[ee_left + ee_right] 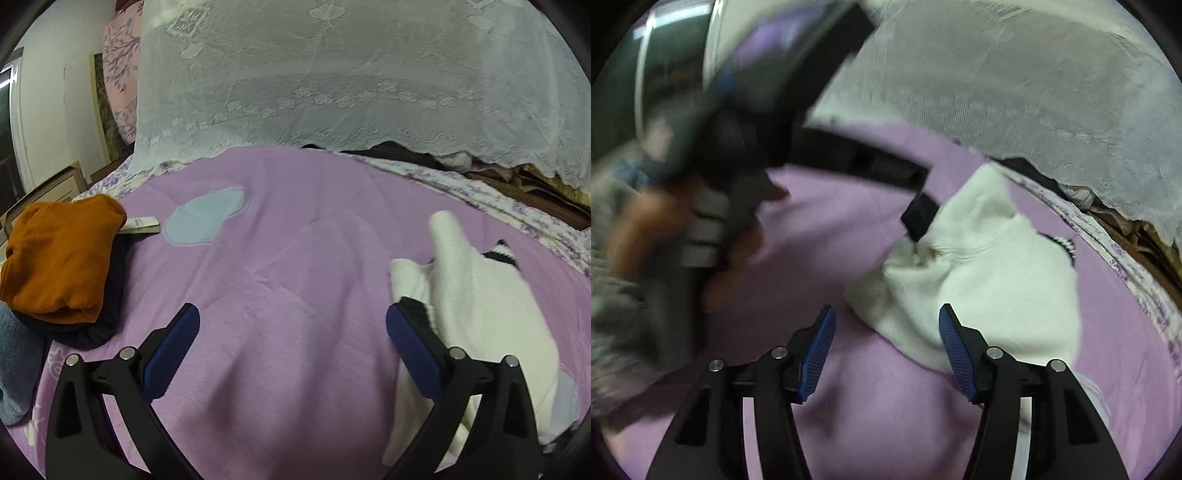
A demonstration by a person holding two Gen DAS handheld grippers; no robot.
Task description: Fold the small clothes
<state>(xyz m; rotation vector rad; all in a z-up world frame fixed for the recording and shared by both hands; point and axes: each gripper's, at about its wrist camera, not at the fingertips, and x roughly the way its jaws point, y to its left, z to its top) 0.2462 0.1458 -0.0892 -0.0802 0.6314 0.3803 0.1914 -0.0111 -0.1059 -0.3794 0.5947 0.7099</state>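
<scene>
A small white garment (476,295) with a black-and-white striped edge lies rumpled on the purple blanket (280,266), at the right of the left wrist view. My left gripper (291,332) is open and empty, its right finger beside the garment's left edge. In the right wrist view the same white garment (993,273) lies ahead and to the right. My right gripper (886,343) is open and empty, just short of the garment's near edge. The other gripper (919,218) shows blurred at the upper left, its tip at the garment's left side.
A folded orange garment (59,258) sits on a dark one (107,314) at the left, with a light blue cloth (14,369) beside them. A white lace cover (332,81) hangs over the pile at the back. A small card (142,224) lies near the orange garment.
</scene>
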